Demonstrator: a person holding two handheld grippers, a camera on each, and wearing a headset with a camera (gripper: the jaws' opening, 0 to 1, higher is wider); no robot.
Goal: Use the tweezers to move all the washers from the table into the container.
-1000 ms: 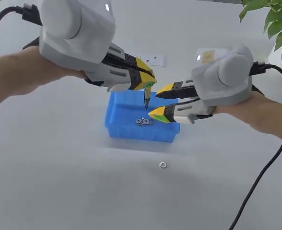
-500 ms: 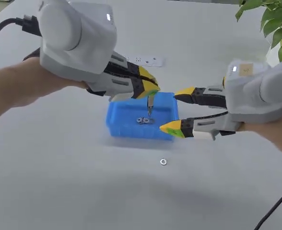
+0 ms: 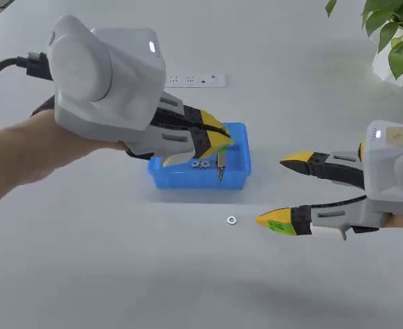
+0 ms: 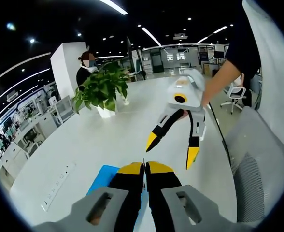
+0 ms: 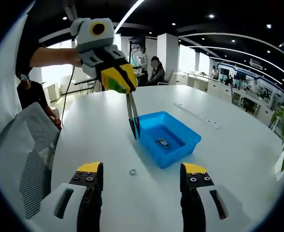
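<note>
The blue container [image 3: 237, 179] sits mid-table with several washers [image 3: 201, 164] inside. One washer [image 3: 231, 220] lies on the table just in front of it. My left gripper [image 3: 221, 141] is shut on the tweezers [image 3: 220, 166], which hang point-down over the container's front right part. In the right gripper view the tweezers [image 5: 133, 118] end above the table by the container's [image 5: 183, 145] near corner, with the loose washer [image 5: 132, 171] below. My right gripper [image 3: 284, 190] stands open and holds nothing, to the right of the loose washer.
A white power strip [image 3: 194, 81] lies behind the container. A potted plant [image 3: 390, 34] stands at the far right corner. Cables trail from both grippers. People sit at desks in the background of the right gripper view.
My right gripper has drawn back to the right and nearer, away from the container, staying open. The left gripper with the tweezers has shifted slightly toward the container's front.
</note>
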